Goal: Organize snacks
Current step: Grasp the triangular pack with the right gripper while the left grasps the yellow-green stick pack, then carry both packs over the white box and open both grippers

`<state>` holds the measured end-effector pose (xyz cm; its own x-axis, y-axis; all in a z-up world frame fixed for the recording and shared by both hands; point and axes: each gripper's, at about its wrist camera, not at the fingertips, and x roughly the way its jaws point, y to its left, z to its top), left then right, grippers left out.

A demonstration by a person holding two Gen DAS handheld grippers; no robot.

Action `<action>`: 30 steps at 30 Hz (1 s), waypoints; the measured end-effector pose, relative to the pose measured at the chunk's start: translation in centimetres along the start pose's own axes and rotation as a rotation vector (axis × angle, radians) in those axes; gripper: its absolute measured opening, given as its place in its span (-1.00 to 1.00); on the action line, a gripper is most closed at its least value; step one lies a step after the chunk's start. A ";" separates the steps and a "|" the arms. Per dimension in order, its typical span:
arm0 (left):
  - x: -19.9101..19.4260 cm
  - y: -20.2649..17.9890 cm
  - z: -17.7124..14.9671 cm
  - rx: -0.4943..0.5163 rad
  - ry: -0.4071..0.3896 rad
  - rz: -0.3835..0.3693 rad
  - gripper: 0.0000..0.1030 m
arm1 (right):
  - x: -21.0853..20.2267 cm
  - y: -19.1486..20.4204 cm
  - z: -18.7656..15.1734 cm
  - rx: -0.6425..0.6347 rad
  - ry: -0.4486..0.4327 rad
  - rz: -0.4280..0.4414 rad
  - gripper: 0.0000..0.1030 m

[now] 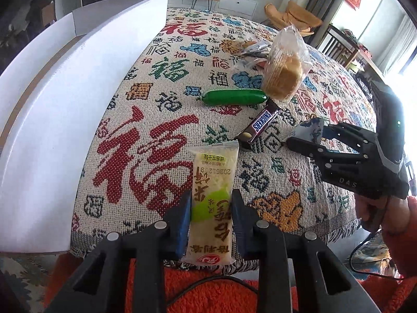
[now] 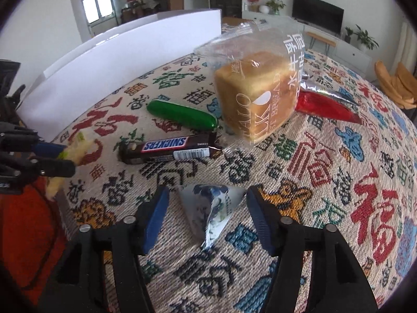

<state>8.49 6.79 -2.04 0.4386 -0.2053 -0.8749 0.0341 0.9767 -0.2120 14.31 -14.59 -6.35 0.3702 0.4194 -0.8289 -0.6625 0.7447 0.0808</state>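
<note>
left tongs (image 1: 211, 216) gripping rice-cake packet (image 1: 212, 203), table edge (image 1: 338, 230) below, right tongs (image 2: 207, 217) spread around triangular pouch (image 2: 212, 208)

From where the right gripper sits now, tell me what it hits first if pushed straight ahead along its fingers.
The right gripper is open, and the small triangular blue-and-white packet lies on the cloth between its fingers, so that comes first. Beyond it, roughly in line, lies the Snickers bar, though depth is hard to judge.

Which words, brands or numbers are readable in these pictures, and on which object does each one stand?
"SNICKERS": on the brown chocolate bar.
"20251208": on the rice cracker packet, held by the left gripper; its Chinese characters are upside down.
"DAS": on the right gripper body.
"BREAD": on the bread bag; other letters are partly hidden.
Barcode digits on the chocolate bar: too small.
Print on the triangular pouch: blurred.
</note>
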 end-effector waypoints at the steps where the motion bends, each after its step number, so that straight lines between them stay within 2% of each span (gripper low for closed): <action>1: -0.5 0.1 -0.3 -0.010 -0.007 -0.002 -0.44 | 0.0 -0.3 0.1 0.018 -0.005 0.013 -0.04; 2: -0.9 0.3 -0.5 -0.022 -0.015 -0.006 -0.44 | -0.1 -0.5 0.2 0.034 -0.001 0.028 -0.21; 5: -2.1 0.7 -1.1 -0.065 -0.050 -0.028 -0.44 | -1.2 -0.6 0.3 0.036 0.001 0.035 -0.34; 13: -5.0 0.1 -1.7 -0.115 -0.120 -0.100 -0.44 | -4.9 -0.4 0.6 0.101 -0.065 0.103 -0.34; 16: -7.4 1.1 -0.9 -0.146 -0.164 -0.139 -0.44 | -6.5 0.7 2.1 0.084 -0.105 0.138 -0.34; 19: -10.7 3.4 0.7 -0.179 -0.222 -0.138 -0.44 | -7.9 2.6 5.3 0.055 -0.157 0.200 -0.34; 22: -13.4 7.0 2.6 -0.220 -0.267 -0.059 -0.44 | -8.7 5.7 9.8 -0.001 -0.215 0.277 -0.34; 25: -14.6 11.7 4.5 -0.311 -0.286 0.047 -0.44 | -8.2 9.4 15.2 -0.043 -0.259 0.367 -0.34; 29: -13.9 16.6 6.3 -0.418 -0.275 0.184 -0.43 | -4.4 13.3 22.7 -0.042 -0.253 0.403 -0.32; 30: -13.2 17.5 6.5 -0.443 -0.264 0.216 -0.37 | -3.0 14.0 24.3 -0.027 -0.239 0.402 -0.28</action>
<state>9.15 27.04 8.67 0.6056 0.0754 -0.7922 -0.4376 0.8630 -0.2524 19.79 7.18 10.70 0.2182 0.7823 -0.5835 -0.7996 0.4861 0.3527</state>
